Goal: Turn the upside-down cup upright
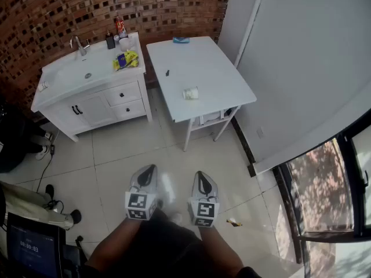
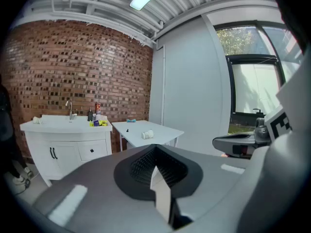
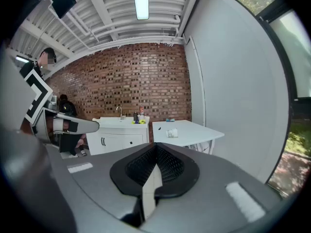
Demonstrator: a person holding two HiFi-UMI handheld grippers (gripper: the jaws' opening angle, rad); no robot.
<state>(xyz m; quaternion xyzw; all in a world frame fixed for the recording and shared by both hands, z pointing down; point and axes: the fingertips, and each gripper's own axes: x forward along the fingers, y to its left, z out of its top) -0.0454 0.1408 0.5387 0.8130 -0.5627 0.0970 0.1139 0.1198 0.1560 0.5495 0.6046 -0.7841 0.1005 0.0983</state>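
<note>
Head view, cup [image 1: 191,93] toward table [image 1: 200,62] edge

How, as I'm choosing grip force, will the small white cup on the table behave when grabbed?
The white cup looks small and thin-walled, perhaps paper or plastic, so it is probably light and easy to crush. It seems to lie on its side, though it is too small to be sure, so a nudge may roll it. The white table looks smooth, so it may slide.

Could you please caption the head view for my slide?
Left tongs and right tongs shut; cup on white table ahead.
</note>
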